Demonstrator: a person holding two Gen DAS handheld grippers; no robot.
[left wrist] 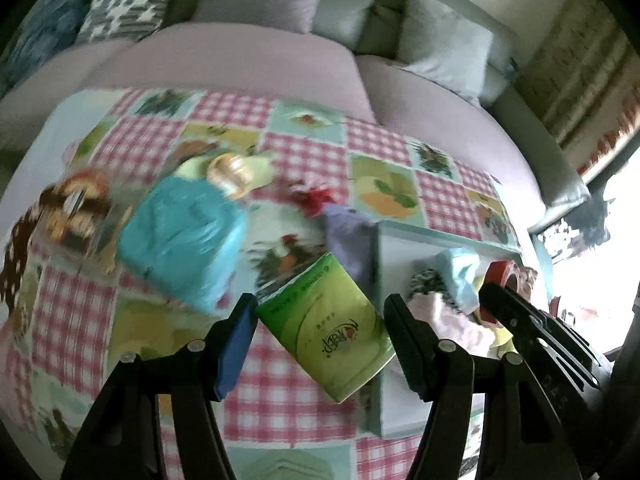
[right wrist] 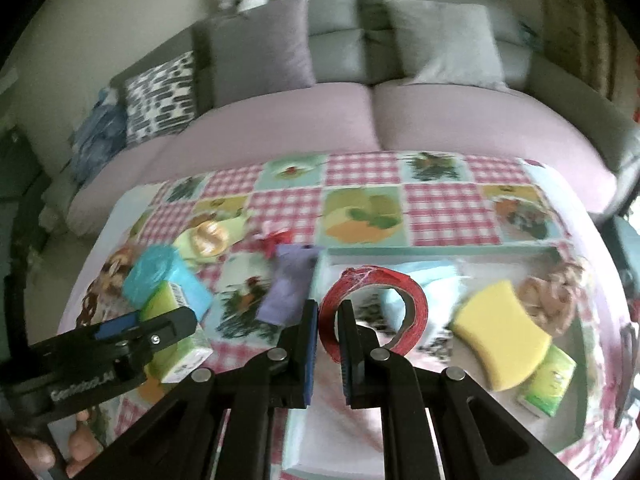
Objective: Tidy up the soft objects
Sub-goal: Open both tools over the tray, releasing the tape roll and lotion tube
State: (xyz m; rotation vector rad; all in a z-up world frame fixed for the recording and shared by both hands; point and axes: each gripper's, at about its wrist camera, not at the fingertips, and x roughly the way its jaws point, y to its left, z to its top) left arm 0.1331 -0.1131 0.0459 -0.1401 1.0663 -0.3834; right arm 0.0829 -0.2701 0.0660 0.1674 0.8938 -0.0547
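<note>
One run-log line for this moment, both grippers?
left gripper: jaws closed on green tissue pack | right gripper: jaws shut on red tape roll | above tray

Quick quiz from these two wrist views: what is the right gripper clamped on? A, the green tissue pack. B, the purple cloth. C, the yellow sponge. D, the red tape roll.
D: in the right wrist view the right gripper has its fingers pinched on the wall of the red tape roll, one finger inside the ring and one outside, while the yellow sponge lies apart in the tray.
</note>
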